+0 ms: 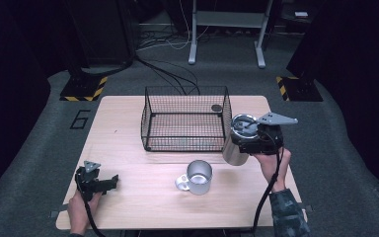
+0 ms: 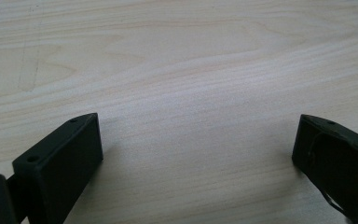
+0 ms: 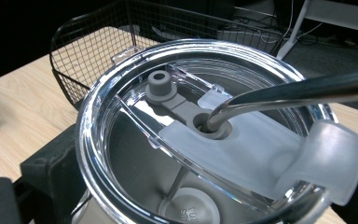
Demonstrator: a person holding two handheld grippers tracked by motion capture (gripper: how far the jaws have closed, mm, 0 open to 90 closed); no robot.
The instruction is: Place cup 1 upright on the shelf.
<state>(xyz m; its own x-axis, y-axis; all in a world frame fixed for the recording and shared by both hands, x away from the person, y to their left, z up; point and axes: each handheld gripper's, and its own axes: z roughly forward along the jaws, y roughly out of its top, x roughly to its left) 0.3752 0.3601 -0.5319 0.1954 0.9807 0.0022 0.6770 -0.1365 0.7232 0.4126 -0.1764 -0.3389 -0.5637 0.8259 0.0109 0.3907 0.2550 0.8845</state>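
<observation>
Nearest to me, low on the near left of the wooden table [image 1: 128,118], sits my left gripper [image 1: 112,180], and looking along it I see its two black jaws spread wide with nothing but pale wood grain between them. Past the table's left edge a large "6" [image 1: 81,119] is marked on the grey floor, the one piece of writing I can read clearly.

Moving rightward, a steel mug [image 1: 198,177] stands upright near the middle of the table's near half, handle turned toward my left side; I cannot make out anything inside it. Behind it, toward the far edge, rests a black wire basket [image 1: 186,118]. A small dark round thing [image 1: 216,107] shows at its far right corner, though I cannot tell whether it lies inside the mesh.

Just beside the basket's right end, my right gripper [image 1: 244,143] pinches a steel tumbler [image 1: 235,150], one jaw pressed against either side of the cup. Its clear lid [image 3: 121,98] is seated on the rim, with a grey stopper [image 3: 160,86] on a strap and a metal straw [image 3: 303,91] passing through the lid's hole. Through the lid I see the straw reaching the bottom, where some embossed lettering [image 3: 189,214] is too small to read.
</observation>
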